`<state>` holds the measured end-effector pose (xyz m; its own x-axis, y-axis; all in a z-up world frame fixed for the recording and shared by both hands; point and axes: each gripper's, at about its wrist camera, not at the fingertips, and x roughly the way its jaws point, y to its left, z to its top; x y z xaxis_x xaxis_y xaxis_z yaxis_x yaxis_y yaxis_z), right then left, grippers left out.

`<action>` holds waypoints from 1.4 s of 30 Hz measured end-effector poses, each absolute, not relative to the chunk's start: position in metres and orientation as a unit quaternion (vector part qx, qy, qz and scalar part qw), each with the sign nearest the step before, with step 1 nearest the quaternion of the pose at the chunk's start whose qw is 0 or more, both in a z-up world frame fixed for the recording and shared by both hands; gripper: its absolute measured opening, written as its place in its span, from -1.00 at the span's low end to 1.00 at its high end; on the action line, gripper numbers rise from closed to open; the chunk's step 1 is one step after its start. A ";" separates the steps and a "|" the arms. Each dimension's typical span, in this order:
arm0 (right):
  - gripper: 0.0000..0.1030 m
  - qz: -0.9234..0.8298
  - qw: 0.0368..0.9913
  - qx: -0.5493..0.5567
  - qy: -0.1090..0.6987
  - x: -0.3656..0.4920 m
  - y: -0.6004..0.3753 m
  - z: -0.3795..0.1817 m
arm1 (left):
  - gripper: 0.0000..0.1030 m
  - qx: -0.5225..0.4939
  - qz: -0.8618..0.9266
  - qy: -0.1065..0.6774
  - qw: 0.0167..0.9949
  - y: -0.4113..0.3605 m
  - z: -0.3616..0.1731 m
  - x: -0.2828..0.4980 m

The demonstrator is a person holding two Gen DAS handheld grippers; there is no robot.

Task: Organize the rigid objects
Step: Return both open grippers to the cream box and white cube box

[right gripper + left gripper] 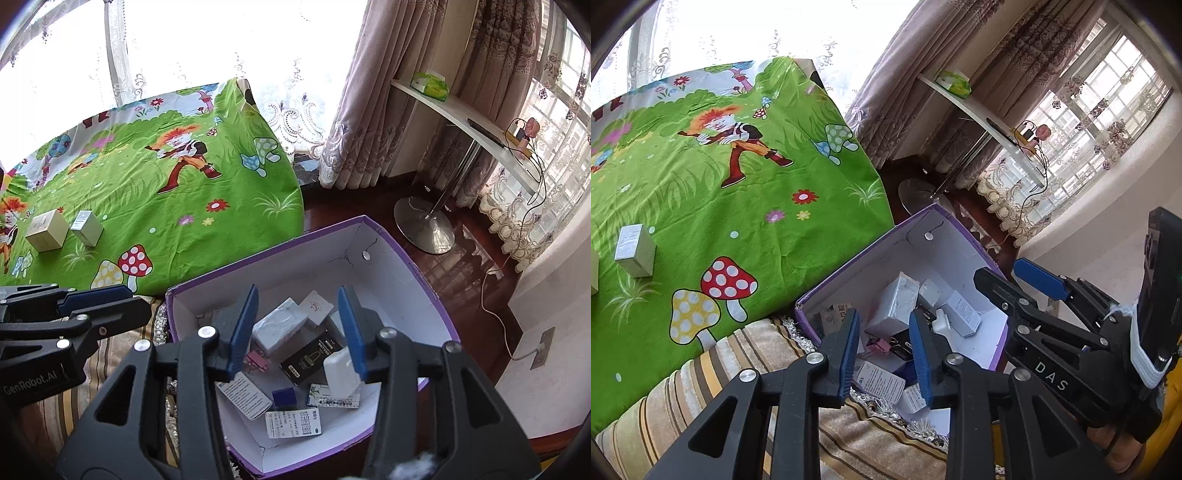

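While both tools hang over the purple box (391,254), neither grips anything. Left hand-held gripper (884,354): blue pads apart by a narrow gap, nothing pinched between them, box contents visible through the gap. Right hand-held gripper (295,332): jaws spread to a moderate width, empty, poised above the box interior.

Box: white inside, purple rim, sitting on a striped beige cushion (713,369) with fringed edging, just beside the green cartoon cloth (738,206). Contents, jumbled on the box floor: a silvery-white carton (279,328), a black packet (310,356), a white plastic adapter (341,371) near the right pad, a pink binder clip (256,362), a small dark-blue cube (284,397), and several printed white cartons lying flat or tilted.

On the green cloth, well apart from the box: a cream carton (46,229) and a silvery carton (86,227), side by side, both upright.

Background: a white curved shelf (465,110) with a green tissue pack (430,85), chrome stand base (423,225) on dark wood floor, heavy curtains, bright windows.
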<state>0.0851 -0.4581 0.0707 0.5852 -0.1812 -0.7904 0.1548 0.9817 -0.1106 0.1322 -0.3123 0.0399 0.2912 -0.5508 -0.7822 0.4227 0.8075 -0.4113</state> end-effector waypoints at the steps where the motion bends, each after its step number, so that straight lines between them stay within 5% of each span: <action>1: 0.18 -0.092 0.891 -0.016 0.444 0.085 -0.455 0.072 | -0.38 -0.065 -0.302 0.510 0.803 -0.309 0.041 0.133; 9: 0.28 -0.071 0.895 -0.025 0.440 0.094 -0.431 0.079 | -0.20 -0.081 -0.272 0.503 0.816 -0.275 0.048 0.145; 23: 0.47 -0.011 0.902 -0.034 0.431 0.124 -0.358 0.090 | 0.61 -0.135 -0.184 0.464 0.856 -0.168 0.067 0.176; 35: 0.49 0.045 0.897 -0.044 0.439 0.164 -0.285 0.087 | 0.97 -0.148 -0.076 0.457 0.874 -0.067 0.064 0.206; 42: 0.50 0.070 0.882 -0.039 0.465 0.188 -0.252 0.069 | 0.99 -0.134 -0.044 0.473 0.870 -0.038 0.048 0.226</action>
<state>0.1884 -0.2524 0.0689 0.5584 0.0870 -0.8250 -0.1591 0.9873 -0.0035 0.2260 -0.0381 0.0481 0.5487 -0.2034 -0.8109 -0.0498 0.9603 -0.2745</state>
